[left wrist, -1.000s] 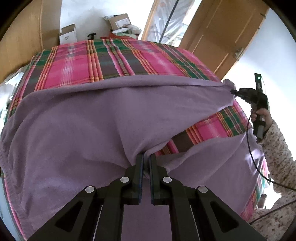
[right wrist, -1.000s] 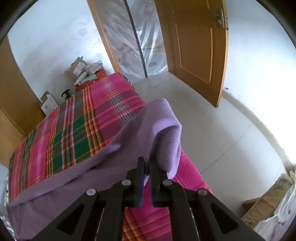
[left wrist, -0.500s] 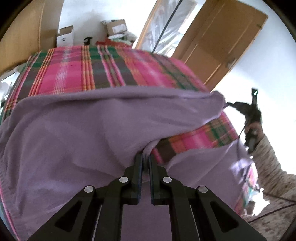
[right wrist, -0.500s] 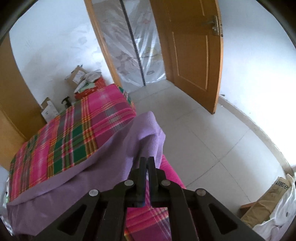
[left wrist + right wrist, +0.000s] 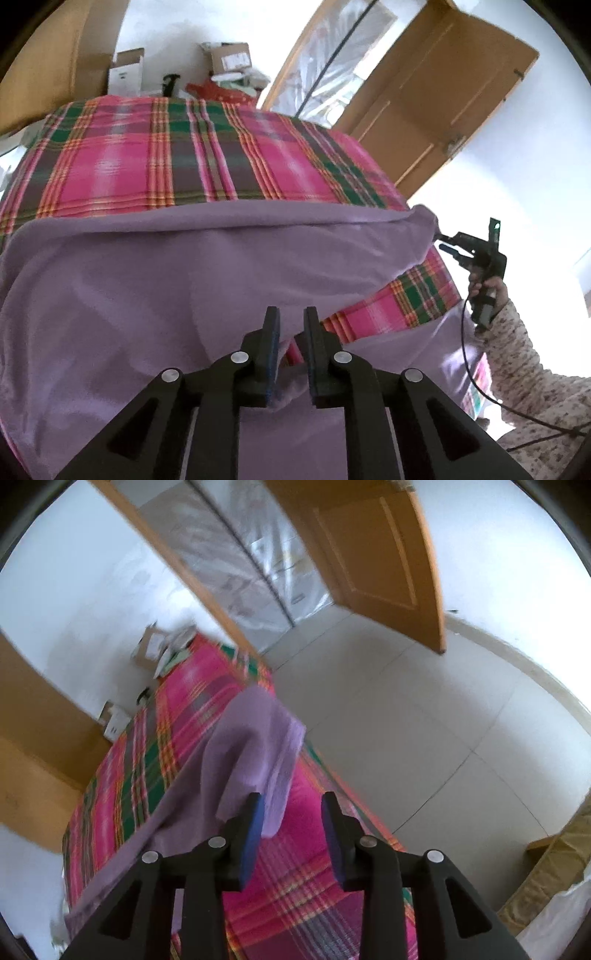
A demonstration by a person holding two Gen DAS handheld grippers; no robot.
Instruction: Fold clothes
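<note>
Both my grippers have let go since a moment ago: left gripper [image 5: 290, 317] stands narrowly parted, right gripper [image 5: 291, 805] wide. Soft purple fleece blanket [image 5: 155, 288] lies doubled over the pink plaid bedspread [image 5: 177, 158], its corner beside bare floor tiles [image 5: 424, 731].

A soft, matt fleece nap is shown by the purple cloth [image 5: 155, 280], lying in loose folds. Woven plaid cotton is seen on the bed cover [image 5: 177, 162], flat and dull. Matt black plastic with bright metal rivets is displayed by the left gripper [image 5: 291, 321]; blue rubbery pads [image 5: 255, 819] are carried by the right gripper [image 5: 291, 805]. Smooth varnished wood is presented by the door [image 5: 373, 557].
</note>
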